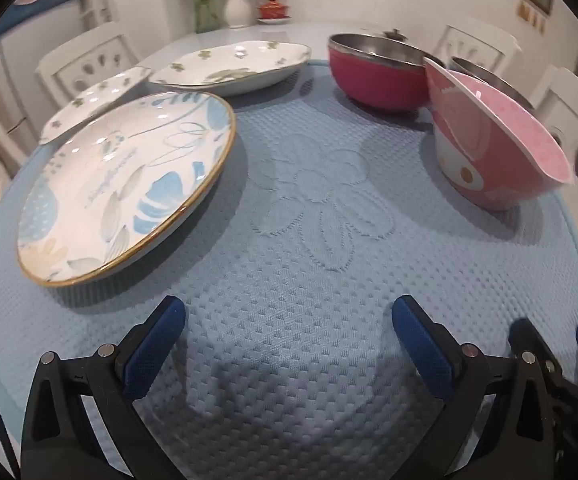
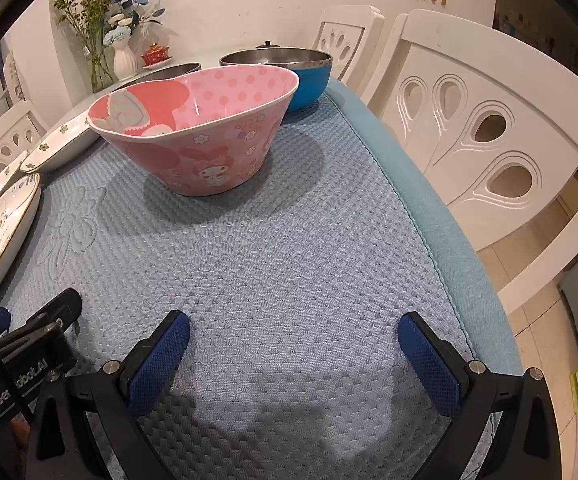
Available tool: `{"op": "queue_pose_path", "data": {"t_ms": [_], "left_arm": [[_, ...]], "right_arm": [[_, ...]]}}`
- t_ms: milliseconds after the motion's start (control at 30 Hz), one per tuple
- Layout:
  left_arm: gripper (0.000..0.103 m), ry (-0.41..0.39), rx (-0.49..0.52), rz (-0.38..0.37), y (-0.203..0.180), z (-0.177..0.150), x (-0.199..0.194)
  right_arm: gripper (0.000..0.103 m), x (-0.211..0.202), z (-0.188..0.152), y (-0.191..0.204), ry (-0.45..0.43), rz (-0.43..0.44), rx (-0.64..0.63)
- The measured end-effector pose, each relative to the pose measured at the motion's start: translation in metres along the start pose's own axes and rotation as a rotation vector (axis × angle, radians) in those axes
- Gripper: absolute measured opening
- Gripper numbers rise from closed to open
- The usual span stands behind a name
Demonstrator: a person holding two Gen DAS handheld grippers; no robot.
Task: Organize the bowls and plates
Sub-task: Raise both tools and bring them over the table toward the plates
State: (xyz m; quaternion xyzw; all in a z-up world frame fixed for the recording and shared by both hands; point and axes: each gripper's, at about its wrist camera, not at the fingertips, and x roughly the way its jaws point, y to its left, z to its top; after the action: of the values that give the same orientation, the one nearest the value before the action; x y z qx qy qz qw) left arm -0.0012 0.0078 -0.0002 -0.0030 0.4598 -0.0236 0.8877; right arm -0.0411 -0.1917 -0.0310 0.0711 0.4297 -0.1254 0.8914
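Surface: blue waffle-weave mat (image 1: 297,288) with a stitched flower at its centre, laid over a white table (image 1: 249,34). White chairs (image 2: 485,136) with teardrop cut-outs ring the table; a white vase of flowers (image 2: 123,62) and a small red lidded cup (image 2: 155,55) stand at the far end against a pale wall.

Plates, left side of mat: blue-leaf plate (image 1: 125,188), gold-rimmed, nearest; two green-flower plates (image 1: 233,66) beyond it, one long and oval with its long axis across the table.

Bowls, right side: pink cartoon bowl (image 2: 197,132), upright, mouth up, its oval rim running left to right in the right wrist view; magenta steel bowl (image 1: 377,74) and blue steel bowl (image 2: 307,76) behind it.

Left gripper (image 1: 289,320) — fingers spread wide, nothing between, above the mat's near edge. Right gripper (image 2: 293,334) — likewise spread and unloaded, just beside it.
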Motion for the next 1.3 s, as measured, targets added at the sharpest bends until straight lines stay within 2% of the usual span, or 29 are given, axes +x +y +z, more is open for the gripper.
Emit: {"op": "queue_pose_path", "data": {"t_ms": [133, 233, 367, 433, 533, 633, 700, 767, 933, 1100, 1300], "left_arm": [[0.103, 0.052, 0.091, -0.041, 0.005, 0.005, 0.004], [0.102, 0.016, 0.144, -0.011, 0.000, -0.007, -0.010], [0.102, -0.018, 0.136, 0.001, 0.016, -0.005, -0.033], [0.102, -0.068, 0.125, 0.032, 0.029, -0.004, -0.054], [0.102, -0.152, 0.105, 0.090, 0.059, 0.000, -0.099], [0.102, -0.205, 0.086, 0.133, 0.086, 0.003, -0.137], [0.102, -0.226, 0.062, 0.156, 0.109, 0.004, -0.161], [0.102, -0.224, 0.027, 0.169, 0.133, 0.009, -0.178], [0.102, -0.209, -0.043, 0.254, 0.175, 0.020, -0.189], [0.102, -0.223, -0.067, 0.238, 0.206, 0.036, -0.190], [0.102, -0.237, -0.061, 0.212, 0.226, 0.054, -0.180]], "right_arm": [[0.103, -0.002, 0.001, 0.000, 0.069, 0.010, -0.003], [0.103, -0.004, 0.001, 0.002, 0.166, 0.026, -0.003], [0.103, -0.020, -0.011, 0.007, 0.277, 0.025, -0.022], [0.102, -0.030, -0.015, 0.014, 0.311, 0.051, -0.037], [0.101, -0.059, -0.018, 0.033, 0.269, 0.088, -0.063], [0.101, -0.107, -0.006, 0.059, 0.149, 0.124, -0.090], [0.101, -0.137, 0.006, 0.076, 0.059, 0.144, -0.115], [0.101, -0.154, 0.012, 0.092, 0.019, 0.158, -0.130], [0.101, -0.190, 0.014, 0.139, -0.032, 0.183, -0.127], [0.101, -0.197, 0.022, 0.184, -0.066, 0.204, -0.193], [0.101, -0.204, 0.034, 0.216, -0.129, 0.235, -0.187]]}}
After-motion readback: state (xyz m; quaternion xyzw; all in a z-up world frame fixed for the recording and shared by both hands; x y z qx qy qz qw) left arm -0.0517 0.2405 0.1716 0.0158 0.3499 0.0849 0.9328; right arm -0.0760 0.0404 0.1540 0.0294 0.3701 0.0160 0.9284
